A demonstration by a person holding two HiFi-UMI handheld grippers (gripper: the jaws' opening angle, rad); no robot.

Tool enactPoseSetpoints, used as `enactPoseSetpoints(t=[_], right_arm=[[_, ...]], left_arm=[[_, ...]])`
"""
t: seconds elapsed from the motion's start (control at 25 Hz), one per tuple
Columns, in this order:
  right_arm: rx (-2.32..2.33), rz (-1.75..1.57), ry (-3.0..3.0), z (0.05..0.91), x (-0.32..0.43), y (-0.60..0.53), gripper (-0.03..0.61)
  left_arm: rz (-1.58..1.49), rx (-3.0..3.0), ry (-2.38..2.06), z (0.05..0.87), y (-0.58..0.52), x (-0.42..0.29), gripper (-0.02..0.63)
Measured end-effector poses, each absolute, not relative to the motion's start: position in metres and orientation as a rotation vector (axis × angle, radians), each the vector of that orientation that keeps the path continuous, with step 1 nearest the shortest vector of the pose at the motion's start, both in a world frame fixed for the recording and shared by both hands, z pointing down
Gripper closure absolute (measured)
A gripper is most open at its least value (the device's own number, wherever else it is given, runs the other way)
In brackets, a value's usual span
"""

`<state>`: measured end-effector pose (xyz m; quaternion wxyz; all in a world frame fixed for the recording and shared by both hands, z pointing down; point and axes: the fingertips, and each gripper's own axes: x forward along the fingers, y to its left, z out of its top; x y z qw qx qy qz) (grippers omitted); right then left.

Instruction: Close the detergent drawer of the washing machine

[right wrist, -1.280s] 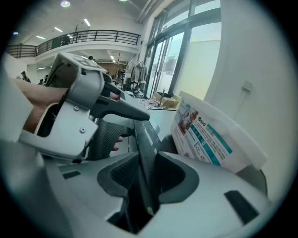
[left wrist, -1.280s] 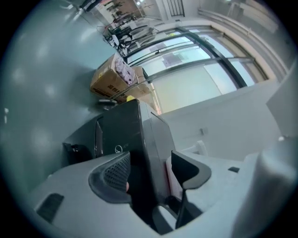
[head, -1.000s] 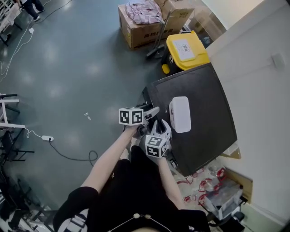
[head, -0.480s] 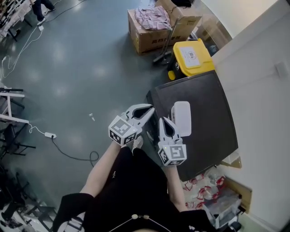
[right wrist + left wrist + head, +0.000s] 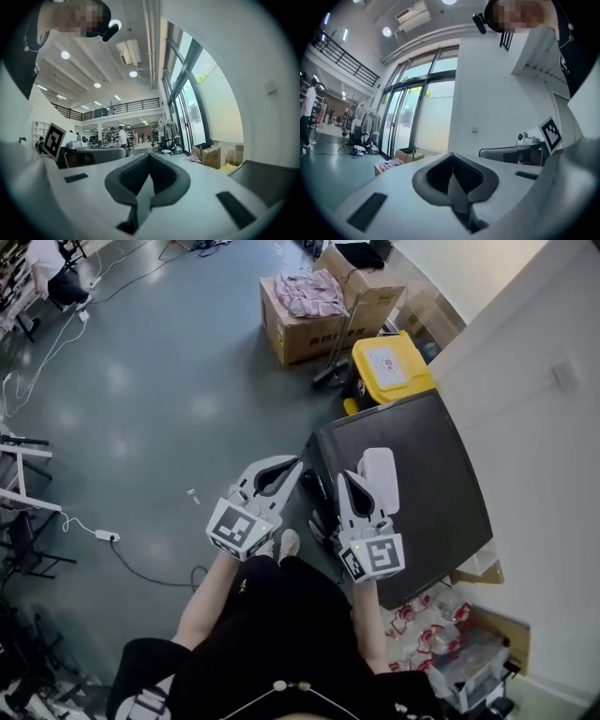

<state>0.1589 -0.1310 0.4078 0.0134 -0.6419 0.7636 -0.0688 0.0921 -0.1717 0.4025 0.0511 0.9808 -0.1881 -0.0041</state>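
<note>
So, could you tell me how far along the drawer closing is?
Done: unconfirmed; the drawer isn't readable from above the washing machine. In hand: nothing; left gripper and right gripper, jaws just closed and empty, hover by its front edge. Remaining: check the drawer sits flush.

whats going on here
A person stands at a washer with a tool in each hand. The left tool and the right tool are both shut with nothing between the jaws, held in the air near the washer's edge and touching nothing. A white item lies on the washer's dark top. The detergent drawer can't be made out from above, so whether it is closed isn't clear.
</note>
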Motion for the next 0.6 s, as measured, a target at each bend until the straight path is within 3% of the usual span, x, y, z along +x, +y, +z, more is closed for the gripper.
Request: enactPoseSetpoints(t=[0.6], right_arm=[[-2.078, -0.111, 2.347, 0.380, 0.164, -0.131, 0.575]], left_arm=[[-0.134, 3.018, -0.711, 0.368, -0.189, 0.070, 0.607]])
